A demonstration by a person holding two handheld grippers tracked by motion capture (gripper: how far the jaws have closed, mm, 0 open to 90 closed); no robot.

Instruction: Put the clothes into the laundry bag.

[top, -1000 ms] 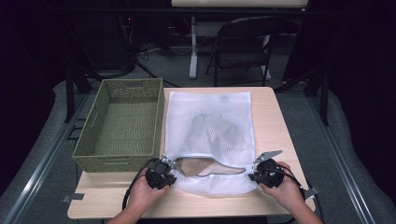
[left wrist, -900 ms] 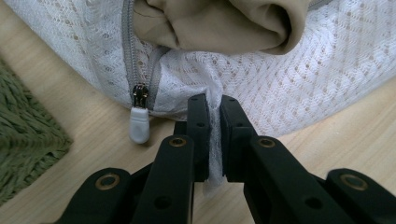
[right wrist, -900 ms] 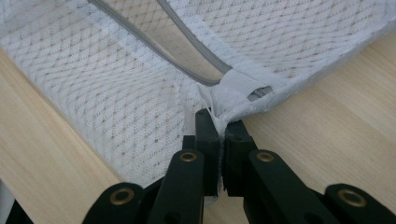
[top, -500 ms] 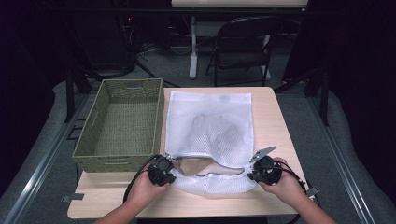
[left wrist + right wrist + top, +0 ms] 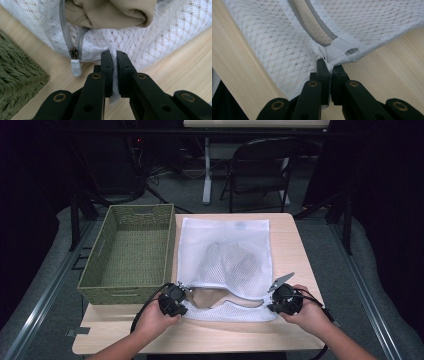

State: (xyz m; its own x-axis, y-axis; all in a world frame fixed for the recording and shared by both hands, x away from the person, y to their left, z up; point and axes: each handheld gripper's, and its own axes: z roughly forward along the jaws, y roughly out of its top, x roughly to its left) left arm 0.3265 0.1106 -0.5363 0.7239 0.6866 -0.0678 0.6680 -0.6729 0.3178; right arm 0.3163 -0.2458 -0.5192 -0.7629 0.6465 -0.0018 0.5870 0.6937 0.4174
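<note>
High view: a white mesh laundry bag (image 5: pixel 227 257) lies flat on the light wooden table (image 5: pixel 295 245), just beside a green woven rectangular basket (image 5: pixel 131 252) that stands to the bag's left. The bag's near edge, the one toward the person, is unzipped and gapes, and a tan folded cloth (image 5: pixel 210 297) shows in the opening, with more of it seen dimly through the mesh farther in. The left gripper (image 5: pixel 176 296) sits at the bag's near-left corner, close to the basket's front corner; the right gripper (image 5: pixel 280 301) sits at the bag's near-right corner. In the left gripper view, the black jaws are pinched tight on a fold of the white mesh (image 5: pixel 113 75), with the grey zipper's white pull tab (image 5: pixel 75 67) lying on the wood just beside them and the tan cloth (image 5: pixel 112 12) bulging out of the opening beyond. In the right gripper view, the jaws are clamped on the bag's corner seam (image 5: pixel 327 60), right at the end of the grey zipper track (image 5: pixel 317 27).
</note>
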